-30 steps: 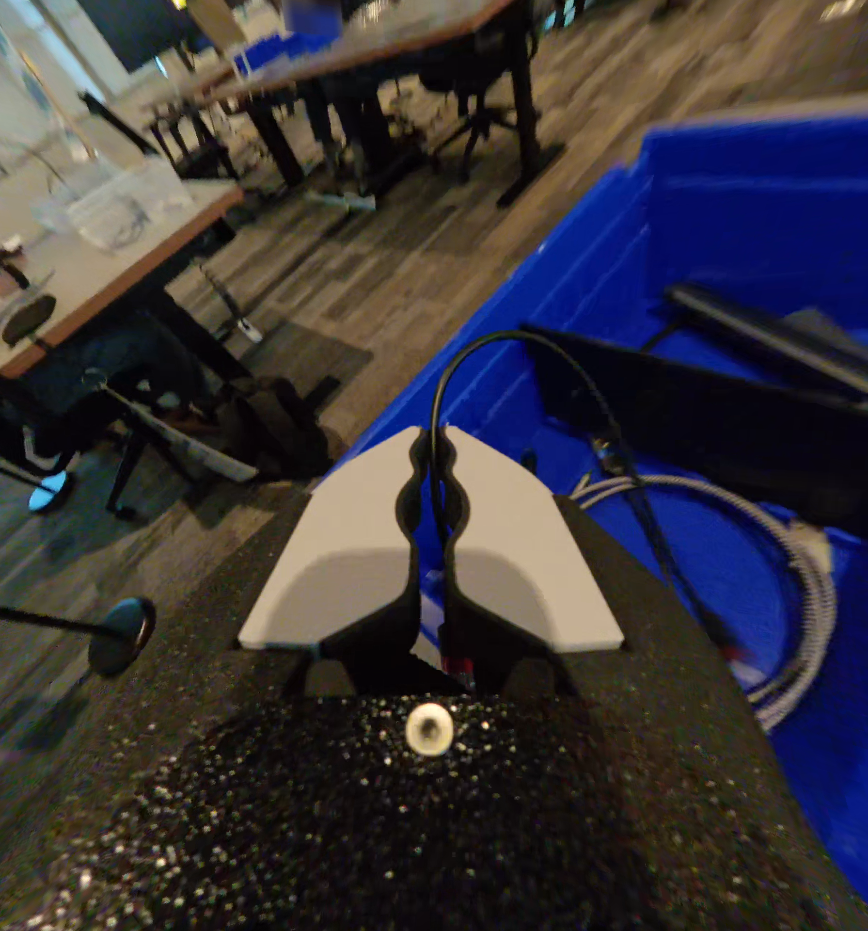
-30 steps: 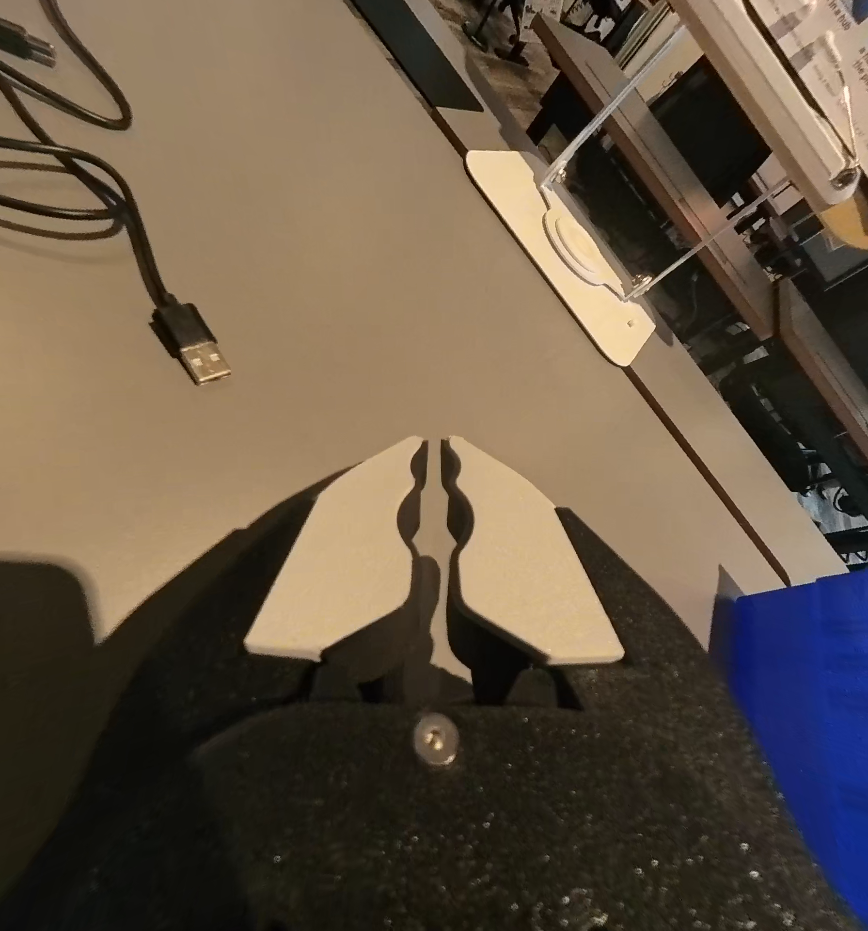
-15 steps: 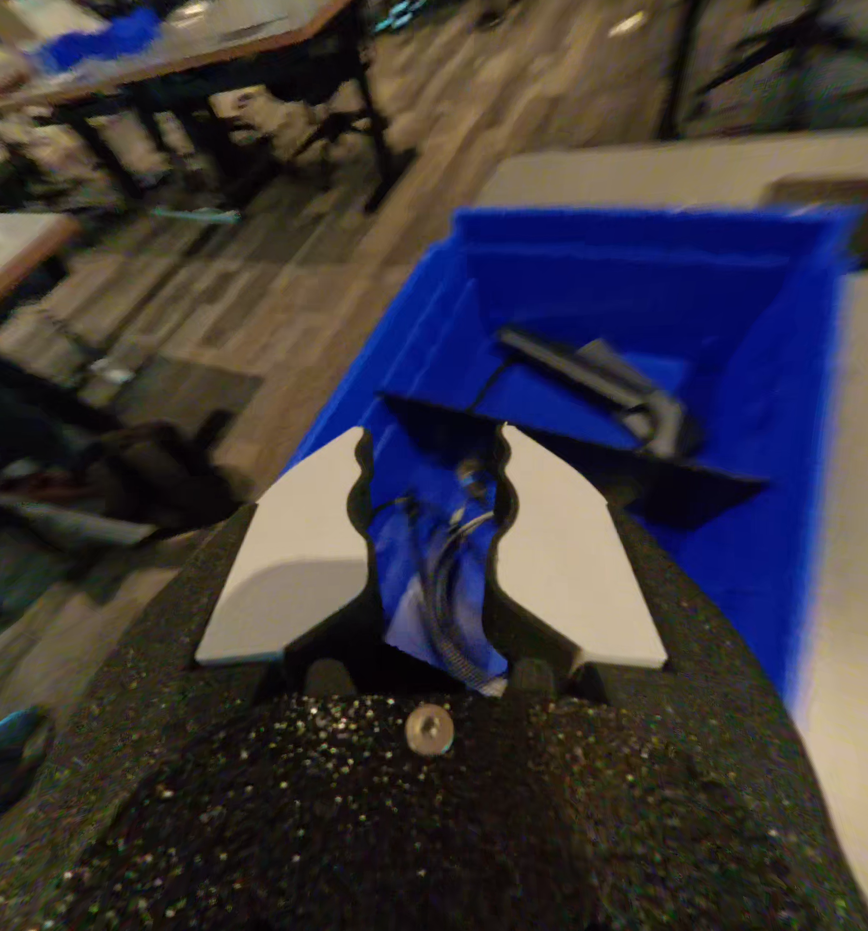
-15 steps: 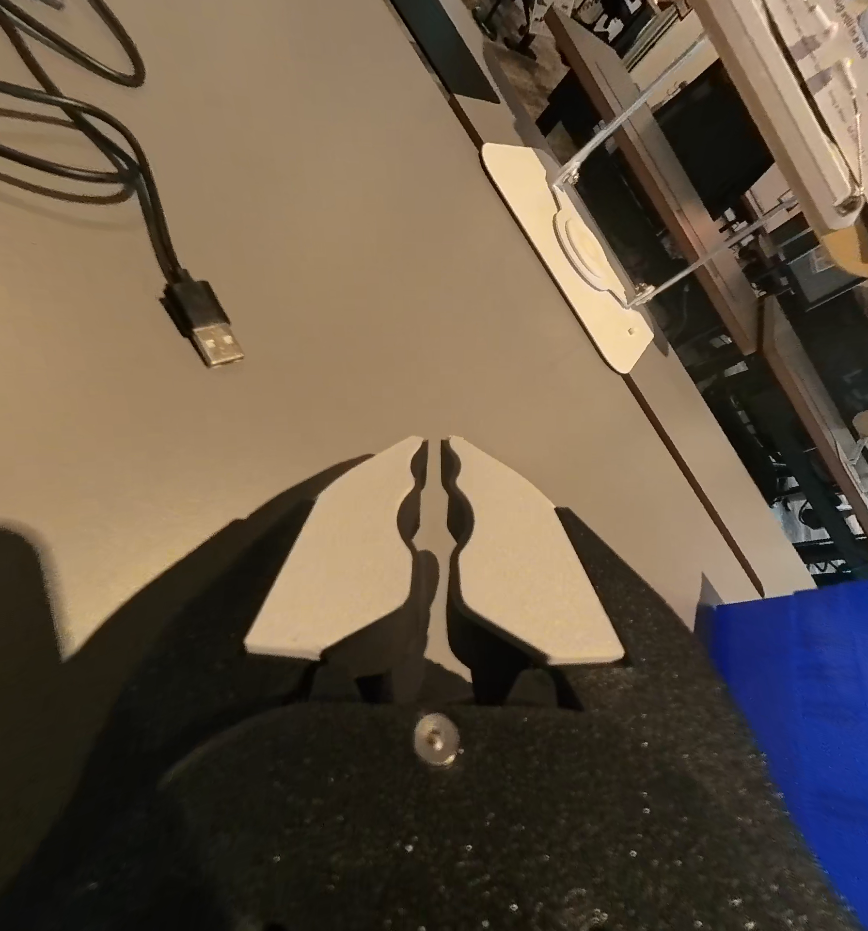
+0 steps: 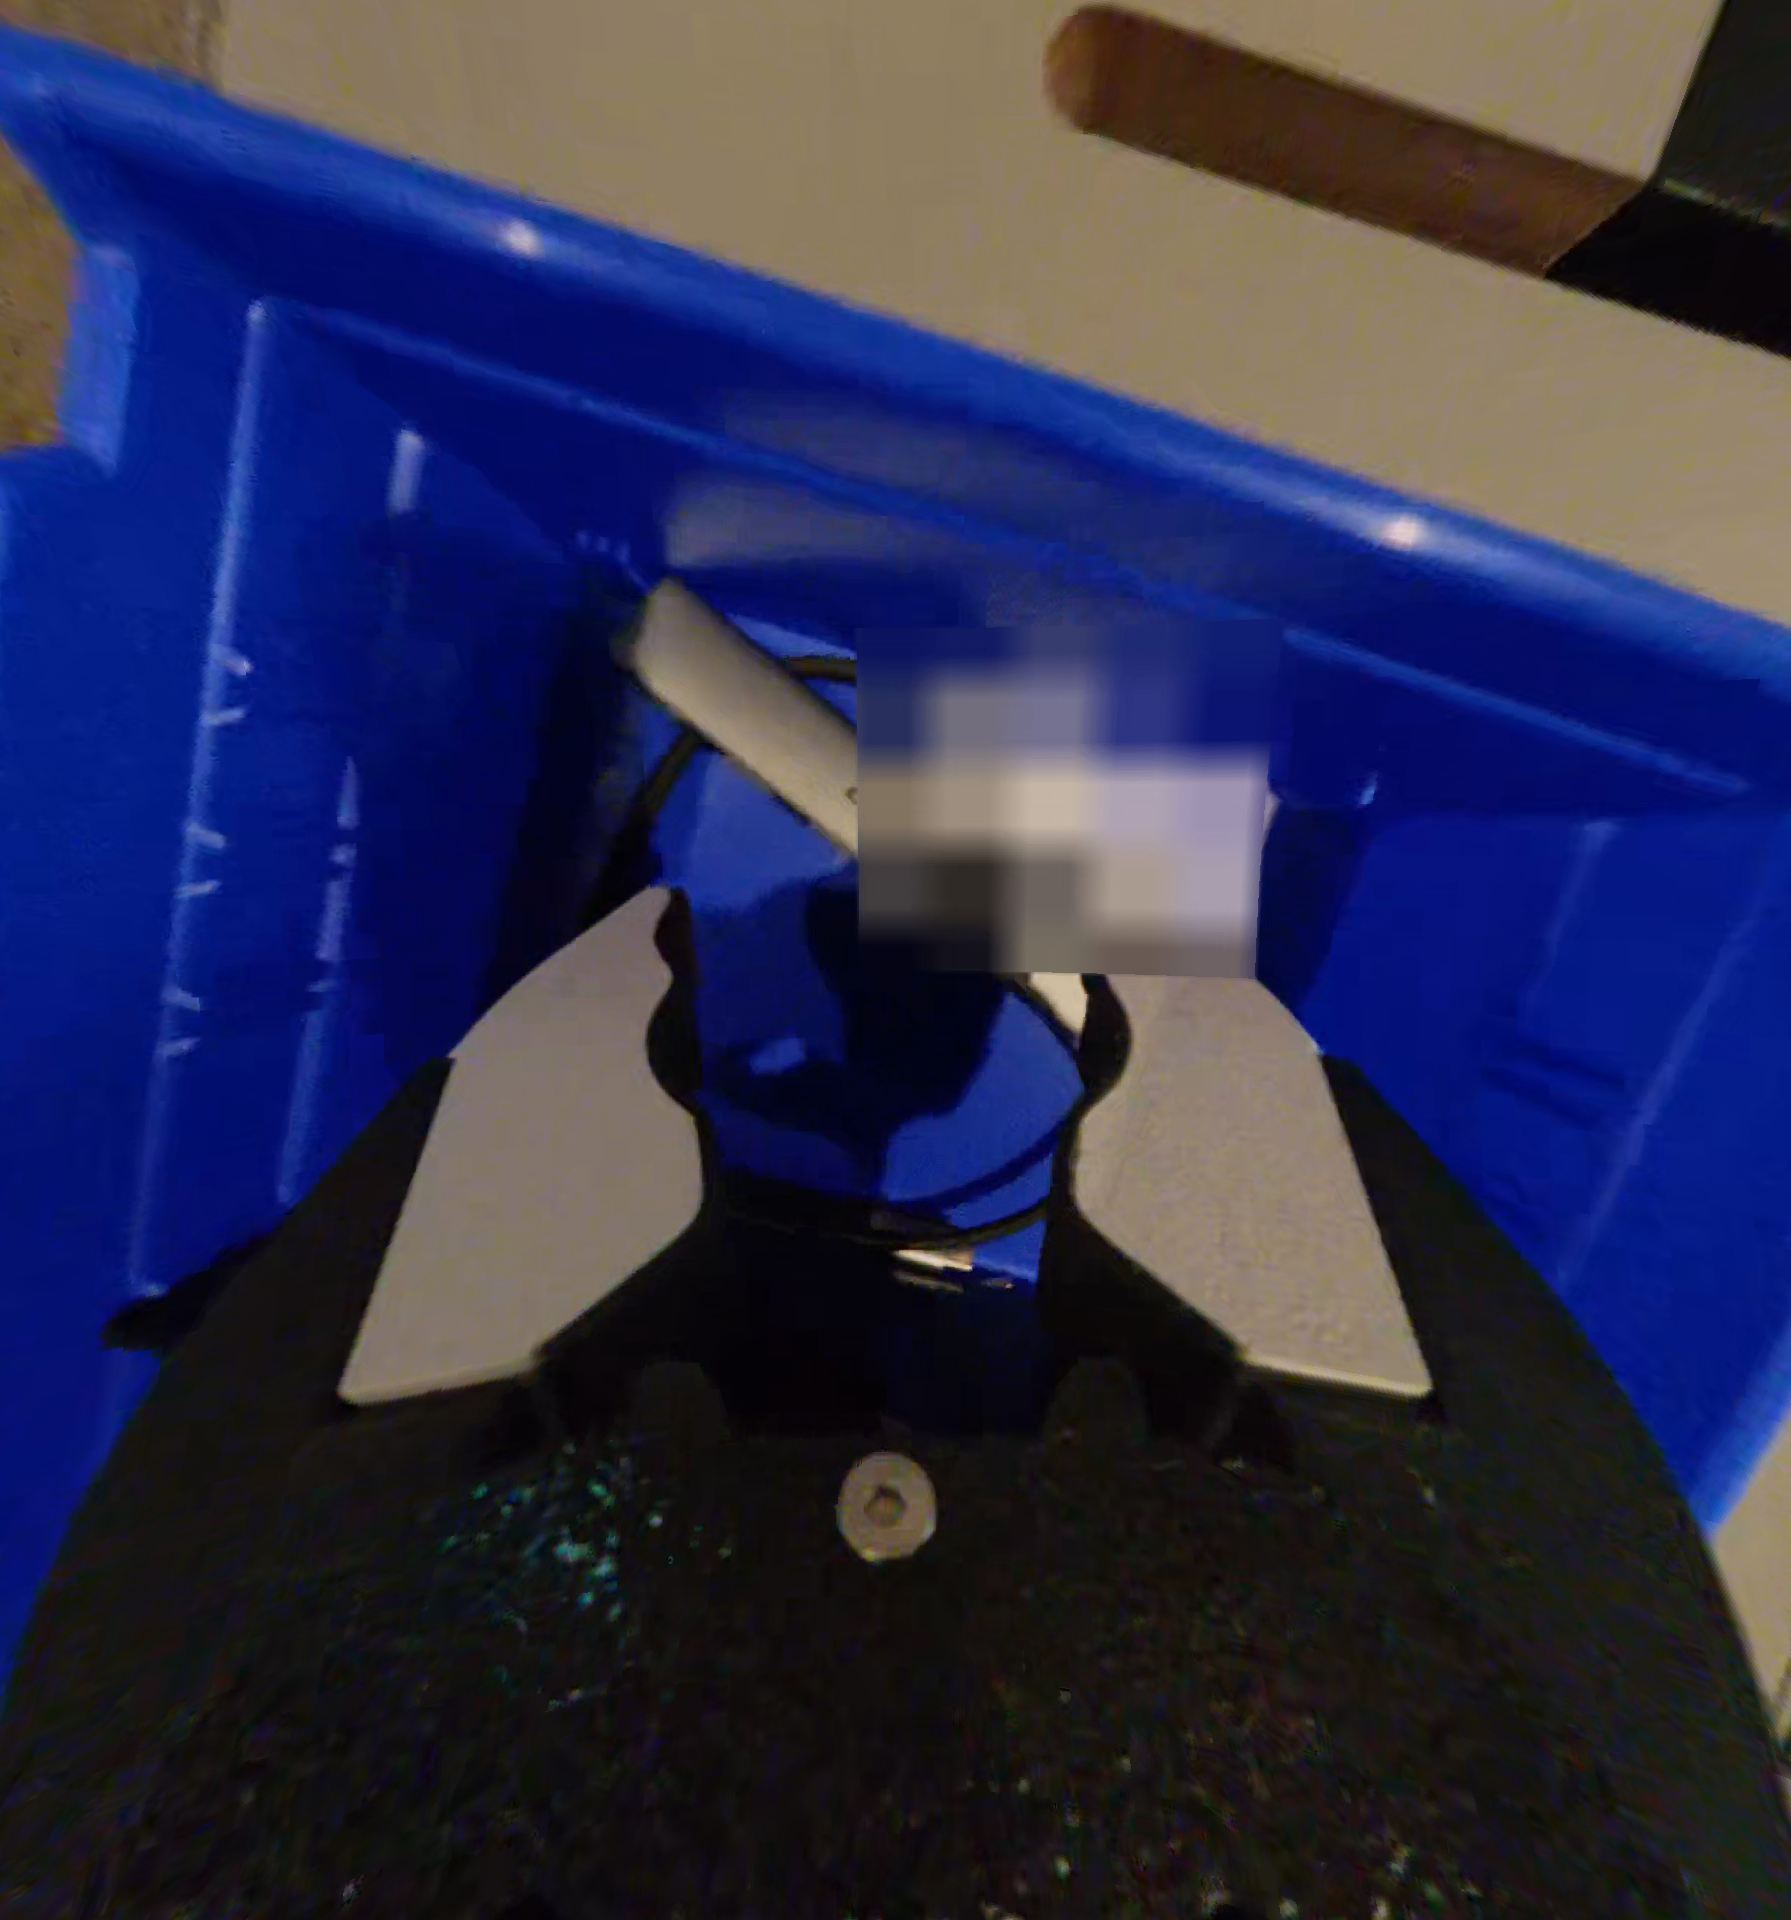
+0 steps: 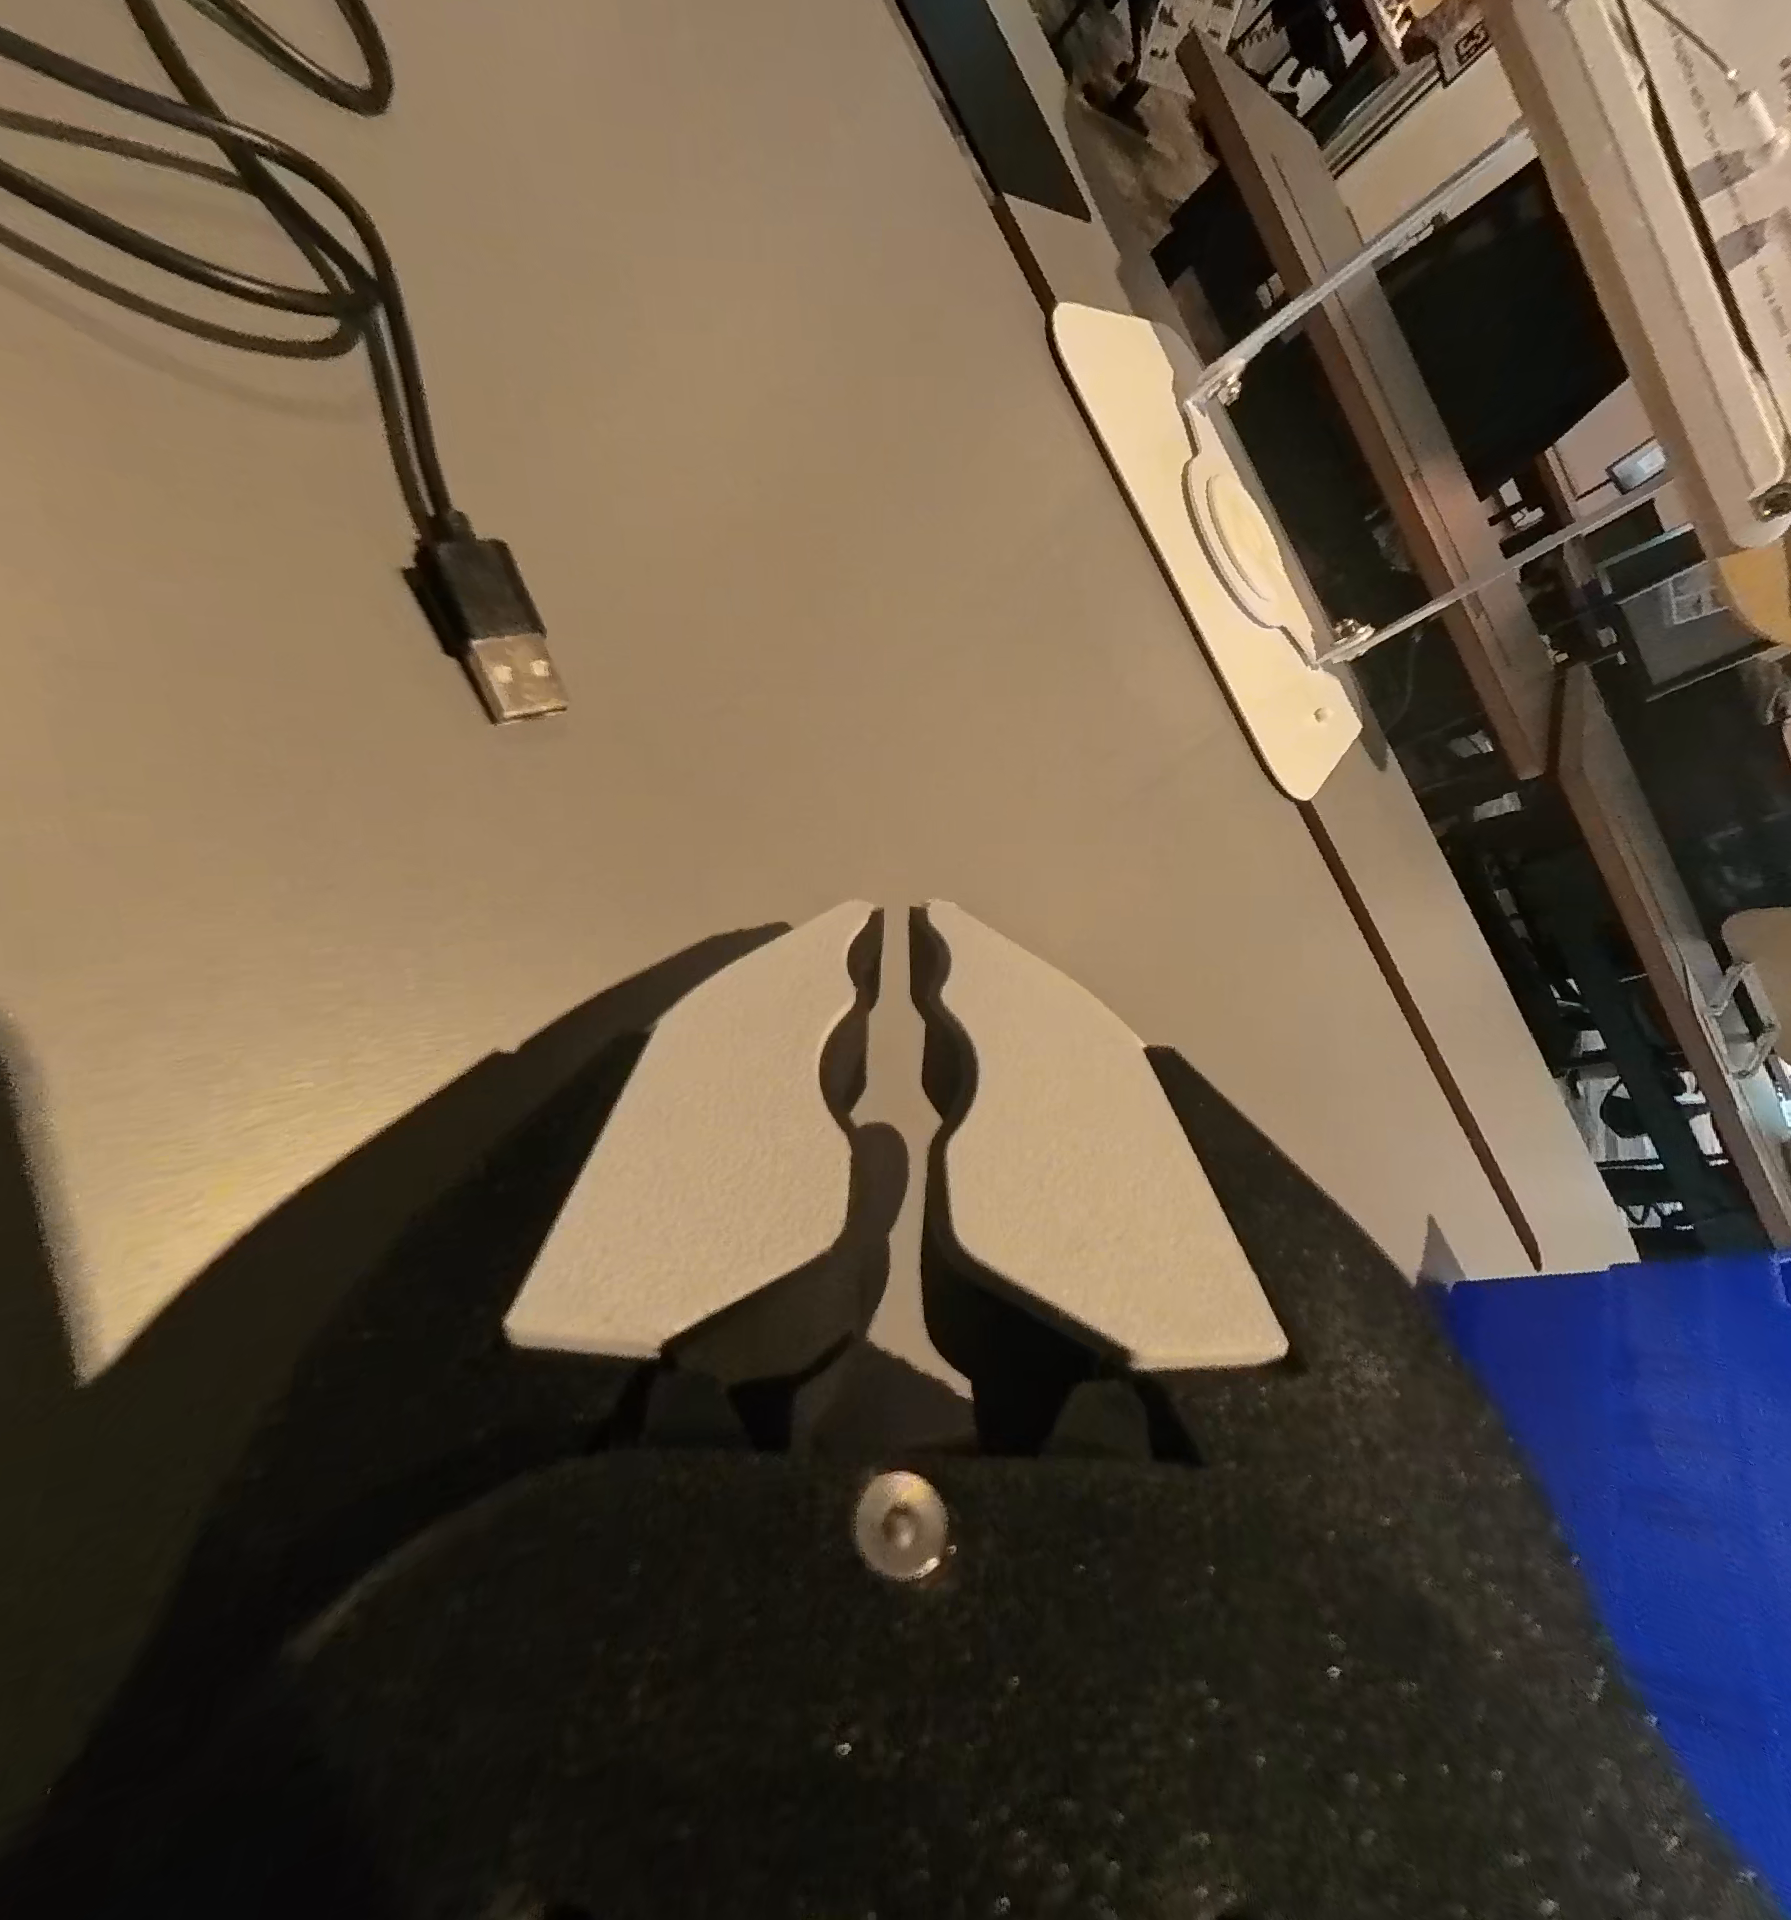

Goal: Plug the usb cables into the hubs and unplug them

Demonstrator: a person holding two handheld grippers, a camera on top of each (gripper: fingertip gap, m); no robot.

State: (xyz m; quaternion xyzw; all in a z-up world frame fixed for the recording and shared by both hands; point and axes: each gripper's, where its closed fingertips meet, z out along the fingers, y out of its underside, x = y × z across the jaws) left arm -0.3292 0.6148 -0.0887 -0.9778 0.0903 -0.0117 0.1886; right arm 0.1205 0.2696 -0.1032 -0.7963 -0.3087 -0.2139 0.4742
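We hold the left gripper [image 5: 886,1049] with fingers apart over the blue bin [image 5: 974,436], reaching for the hub [image 5: 735,691] at frame centre. Right gripper [image 6: 896,920]: fingers together, empty. The cable plug [image 6: 504,644] lies on the desk [image 6: 766,520], upper left; next, grasp the hub

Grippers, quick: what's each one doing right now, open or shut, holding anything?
Left gripper: open, holding nothing, pointed down into the blue bin.
Right gripper: shut, holding nothing, over the table near the USB plug.
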